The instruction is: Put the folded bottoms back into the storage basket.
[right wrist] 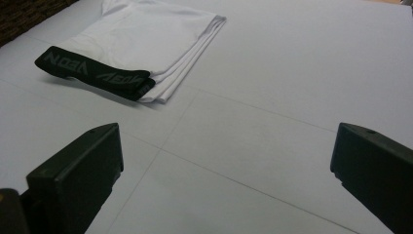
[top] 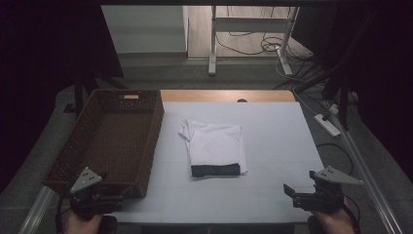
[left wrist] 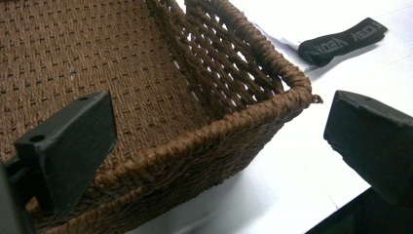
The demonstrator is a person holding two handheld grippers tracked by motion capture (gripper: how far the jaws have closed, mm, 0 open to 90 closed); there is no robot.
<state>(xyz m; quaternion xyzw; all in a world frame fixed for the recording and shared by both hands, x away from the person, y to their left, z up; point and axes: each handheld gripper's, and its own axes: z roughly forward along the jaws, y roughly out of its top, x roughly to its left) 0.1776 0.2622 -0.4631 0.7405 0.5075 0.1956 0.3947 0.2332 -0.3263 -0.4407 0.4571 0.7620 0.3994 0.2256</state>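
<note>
Left gripper [top: 117, 197], lower left, and right gripper [top: 292, 194], lower right: jaws spread wide, nothing grasped. Folded white garment [top: 215, 146] lies mid-frame on the table [top: 272, 146], untouched. Wicker basket [top: 151, 141] at left, empty. Work seemingly not begun.

The high view looks forward and down from the person's side, taking in the whole table [top: 272, 146], the basket [top: 87, 146] at left and the floor beyond. The left gripper view sits low and close against the basket's [left wrist: 204, 141] near corner. The right gripper view skims the table [right wrist: 292, 73]. All three share the folded garment [top: 215, 146] [left wrist: 341, 41] [right wrist: 146, 34].
</note>
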